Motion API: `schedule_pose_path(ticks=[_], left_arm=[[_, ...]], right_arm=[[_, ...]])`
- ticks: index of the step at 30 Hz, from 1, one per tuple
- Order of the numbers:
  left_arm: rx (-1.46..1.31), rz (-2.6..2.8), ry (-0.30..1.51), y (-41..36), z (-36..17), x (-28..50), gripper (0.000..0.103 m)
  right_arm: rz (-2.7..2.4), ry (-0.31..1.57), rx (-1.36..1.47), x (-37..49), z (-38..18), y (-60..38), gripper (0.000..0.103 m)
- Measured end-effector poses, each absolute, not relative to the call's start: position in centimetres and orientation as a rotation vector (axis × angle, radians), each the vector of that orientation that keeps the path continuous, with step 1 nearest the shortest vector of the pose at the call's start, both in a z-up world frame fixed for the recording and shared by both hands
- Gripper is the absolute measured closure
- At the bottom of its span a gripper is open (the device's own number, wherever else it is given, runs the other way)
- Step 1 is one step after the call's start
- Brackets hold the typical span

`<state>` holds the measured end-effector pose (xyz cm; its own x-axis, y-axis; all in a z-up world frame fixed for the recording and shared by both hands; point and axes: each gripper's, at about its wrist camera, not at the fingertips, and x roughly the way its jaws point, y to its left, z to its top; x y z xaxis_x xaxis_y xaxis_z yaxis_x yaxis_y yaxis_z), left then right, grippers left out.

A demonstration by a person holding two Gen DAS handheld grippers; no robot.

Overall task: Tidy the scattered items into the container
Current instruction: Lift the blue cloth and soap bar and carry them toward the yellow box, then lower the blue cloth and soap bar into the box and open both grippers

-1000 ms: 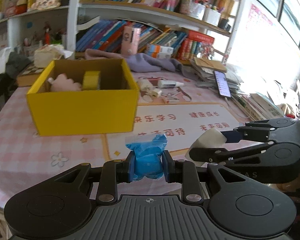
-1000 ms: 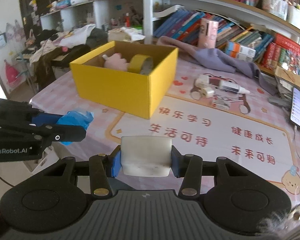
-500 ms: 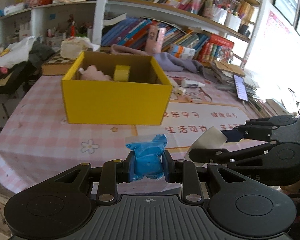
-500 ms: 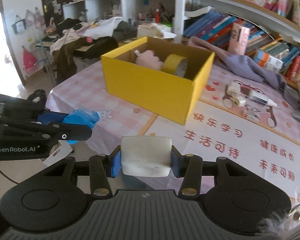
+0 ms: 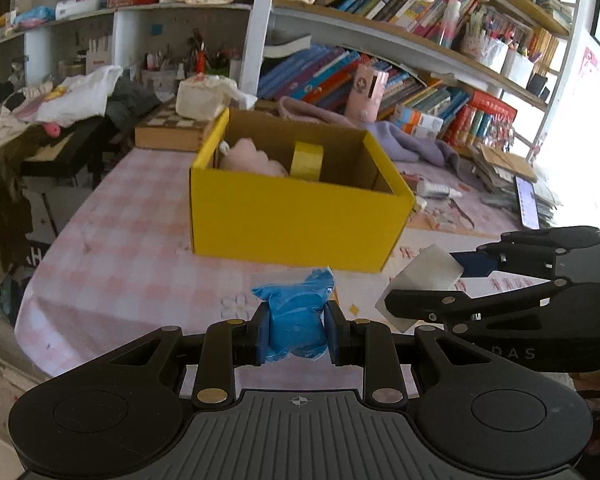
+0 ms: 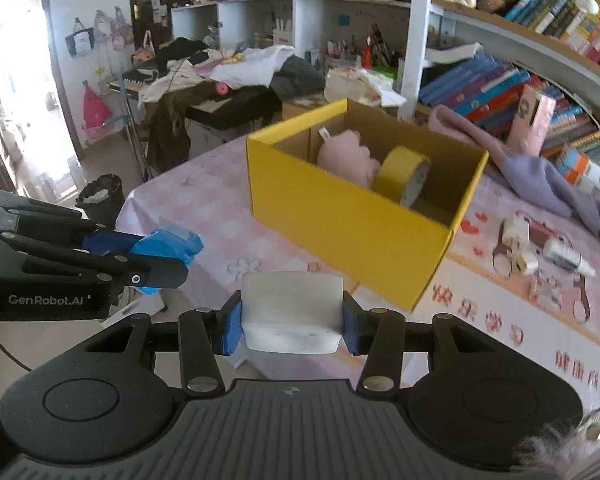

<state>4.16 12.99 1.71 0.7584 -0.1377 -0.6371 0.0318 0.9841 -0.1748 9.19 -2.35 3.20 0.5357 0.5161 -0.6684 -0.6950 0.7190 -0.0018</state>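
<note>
Collision is risked near the yellow box (image 5: 300,220): the left gripper (image 5: 296,334) is clamped on a blue packet (image 5: 298,320), the right gripper (image 6: 292,322) on a white block (image 6: 292,312), side by side.

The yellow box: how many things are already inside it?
2. In the yellow box, a pink soft toy lies toward the far left corner, and a roll of yellow tape stands on edge beside it. The near wall may hide something smaller.
</note>
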Motion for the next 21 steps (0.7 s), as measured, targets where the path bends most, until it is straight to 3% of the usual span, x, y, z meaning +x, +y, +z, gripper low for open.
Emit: schedule_pose_path(ticks=[15,21], left_arm=[[-0.063,-0.123,0.585,13.9,5.8,13.8,0.077],[0.009,-0.141,0.628,14.3,4.8,19.9,0.077]], right_arm=[[0.681,0.525,-0.240,18.9,7.4,-1.3,0.058],[0.639,0.533,-0.310,24.4,6.2,-0.5,0.058]])
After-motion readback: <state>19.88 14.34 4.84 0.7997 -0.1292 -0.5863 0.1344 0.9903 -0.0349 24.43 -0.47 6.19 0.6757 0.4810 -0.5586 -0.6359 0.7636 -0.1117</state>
